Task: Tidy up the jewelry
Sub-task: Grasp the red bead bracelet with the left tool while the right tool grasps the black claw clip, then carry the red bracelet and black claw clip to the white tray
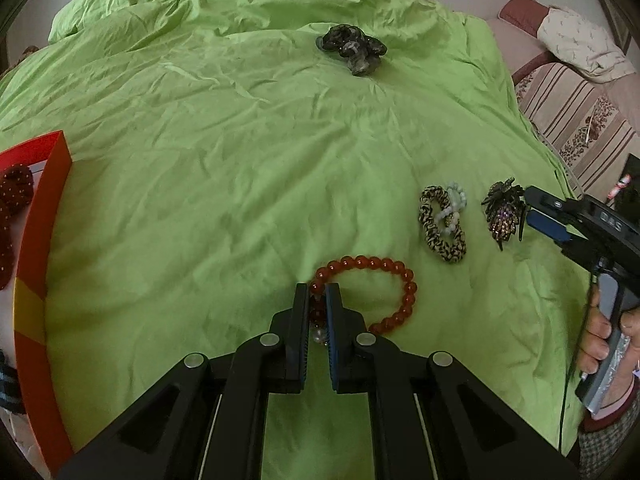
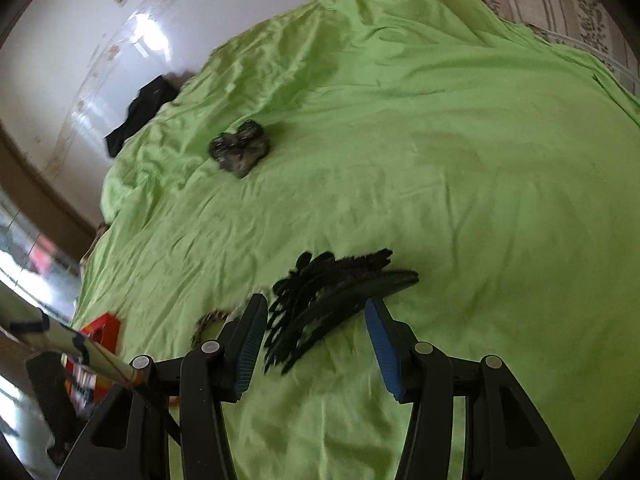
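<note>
1. At the left edge of the left wrist view stands a red box with a yellow patch on its wall; dark red, dotted pieces lie inside it, only partly in frame.
2. A wrinkled green sheet fills most of both views.
3. Bottom centre of the left wrist view: the left gripper has its jaws drawn nearly together, pinching the near-left arc of a red bead bracelet. The rest of the ring lies on the sheet, curving to the right of the fingers.
4. Upper centre, well apart from everything else, sits a dark mottled scrunchie.
5. Right of centre lies a leopard-print scrunchie with a pale bead bracelet lying on it.
6. Just beside these, further right, is a dark jewelled hair claw. The right gripper reaches in from the right edge, its tips next to the claw; a hand holds its handle at lower right.
7. In the right wrist view the right gripper stands wide open, the hair claw lying between the fingers. The picture is blurred, so whether either pad touches it cannot be told.
</note>
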The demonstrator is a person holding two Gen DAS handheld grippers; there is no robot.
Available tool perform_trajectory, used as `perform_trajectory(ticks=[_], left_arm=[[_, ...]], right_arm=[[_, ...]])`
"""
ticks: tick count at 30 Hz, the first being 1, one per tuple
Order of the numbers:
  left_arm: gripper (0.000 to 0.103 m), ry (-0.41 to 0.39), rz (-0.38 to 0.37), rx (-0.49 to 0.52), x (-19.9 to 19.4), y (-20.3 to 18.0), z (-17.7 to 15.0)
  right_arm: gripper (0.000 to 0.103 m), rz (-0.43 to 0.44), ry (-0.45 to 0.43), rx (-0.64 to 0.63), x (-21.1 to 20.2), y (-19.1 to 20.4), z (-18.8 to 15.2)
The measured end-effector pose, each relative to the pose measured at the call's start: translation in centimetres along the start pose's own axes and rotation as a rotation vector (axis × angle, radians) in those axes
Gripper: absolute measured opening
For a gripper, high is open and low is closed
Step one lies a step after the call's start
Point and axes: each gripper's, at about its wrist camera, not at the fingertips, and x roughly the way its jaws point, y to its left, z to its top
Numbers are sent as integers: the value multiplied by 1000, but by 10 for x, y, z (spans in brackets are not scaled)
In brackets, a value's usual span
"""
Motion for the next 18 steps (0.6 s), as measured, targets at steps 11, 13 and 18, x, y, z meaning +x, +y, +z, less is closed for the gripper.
perform_trajectory(ticks=[11,13,18], left_arm=[[18,-15,-32,-12,3,-2,3],[18,-16,-22,1,3,-5,3],[7,-35,-26,35,-8,-13,4]], right_arm=[[10,-38,46,-11,7,4,-7],[10,-38,45,-8,8,4,-8],[6,-10,25,-13,0,5,-7]])
